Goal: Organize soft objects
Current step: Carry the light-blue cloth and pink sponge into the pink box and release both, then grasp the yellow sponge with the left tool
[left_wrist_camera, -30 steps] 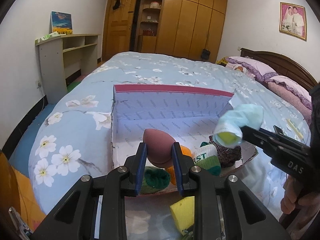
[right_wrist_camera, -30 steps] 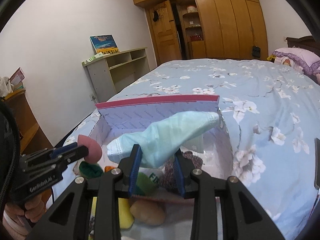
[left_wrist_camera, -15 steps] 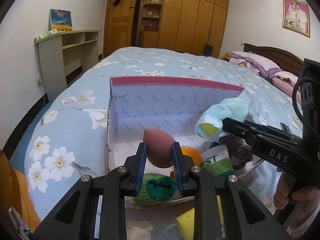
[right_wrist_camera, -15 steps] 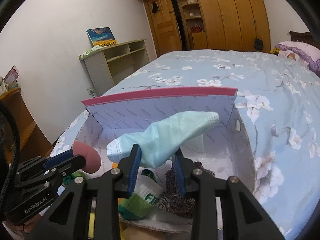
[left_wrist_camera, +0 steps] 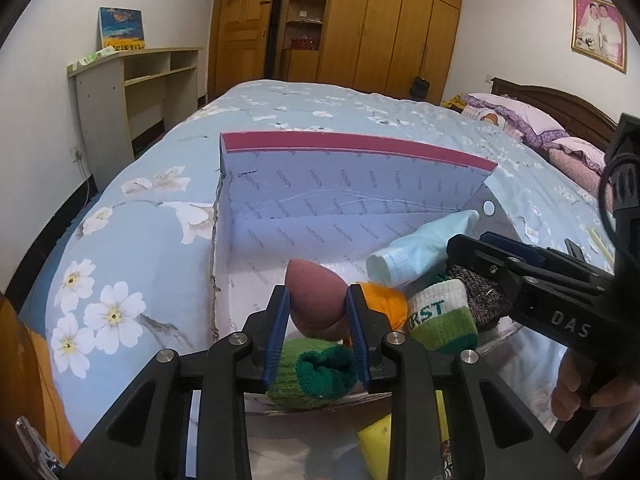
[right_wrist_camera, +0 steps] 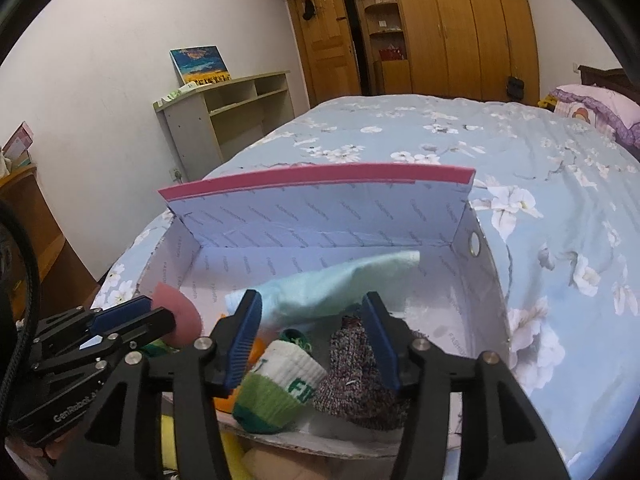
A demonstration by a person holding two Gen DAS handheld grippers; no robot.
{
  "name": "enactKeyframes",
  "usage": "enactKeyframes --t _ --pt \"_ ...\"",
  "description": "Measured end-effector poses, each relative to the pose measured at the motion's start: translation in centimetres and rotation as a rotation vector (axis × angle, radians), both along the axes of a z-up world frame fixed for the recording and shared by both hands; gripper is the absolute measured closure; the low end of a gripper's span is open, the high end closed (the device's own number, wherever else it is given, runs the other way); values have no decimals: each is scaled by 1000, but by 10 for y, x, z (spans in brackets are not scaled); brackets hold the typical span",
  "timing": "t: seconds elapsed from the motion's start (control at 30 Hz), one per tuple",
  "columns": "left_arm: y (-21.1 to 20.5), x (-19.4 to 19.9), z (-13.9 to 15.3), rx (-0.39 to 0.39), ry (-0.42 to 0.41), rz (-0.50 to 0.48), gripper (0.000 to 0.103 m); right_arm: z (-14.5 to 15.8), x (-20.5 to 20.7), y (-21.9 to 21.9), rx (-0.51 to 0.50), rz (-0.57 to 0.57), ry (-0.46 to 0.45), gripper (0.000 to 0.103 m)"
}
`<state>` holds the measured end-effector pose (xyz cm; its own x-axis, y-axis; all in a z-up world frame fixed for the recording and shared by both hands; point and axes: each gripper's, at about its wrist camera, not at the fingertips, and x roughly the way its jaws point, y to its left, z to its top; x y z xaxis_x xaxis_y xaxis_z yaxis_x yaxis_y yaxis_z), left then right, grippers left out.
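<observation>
An open cardboard box with a pink-edged lid lies on the bed. My left gripper is shut on a mauve egg-shaped sponge, held over the box's near left part; the sponge also shows in the right wrist view. My right gripper stands open over the box's near side, nothing between its fingers. A light blue cloth lies loose in the box just ahead of it. Beneath are a green-and-white sock, a grey knitted piece, an orange item and a rolled green sock.
The box rests on a flowered blue bedspread. A yellow sponge lies in front of the box. A shelf unit stands by the left wall, wardrobes at the far end, pillows at the right.
My right gripper has opened and let go of the light blue cloth, which now lies in the box. Both grippers have moved closer to the box; the left still holds the sponge.
</observation>
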<state>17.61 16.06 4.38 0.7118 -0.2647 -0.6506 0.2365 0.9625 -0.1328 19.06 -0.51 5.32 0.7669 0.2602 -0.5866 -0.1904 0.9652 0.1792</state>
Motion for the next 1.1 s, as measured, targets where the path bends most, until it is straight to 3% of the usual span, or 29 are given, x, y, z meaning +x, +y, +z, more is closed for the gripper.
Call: enactKeyframes --t 0.2,0.5,1.1 --pt "1 -8 10 -1 -30 -2 68 12 -12 2 1 13 -27 45" --pt "2 -19 24 -3 -39 -11 68 27 -36 2 -14 22 -56 45" --pt "7 -55 25 -26 35 -37 68 28 -87 -16 -6 -9 -39 45"
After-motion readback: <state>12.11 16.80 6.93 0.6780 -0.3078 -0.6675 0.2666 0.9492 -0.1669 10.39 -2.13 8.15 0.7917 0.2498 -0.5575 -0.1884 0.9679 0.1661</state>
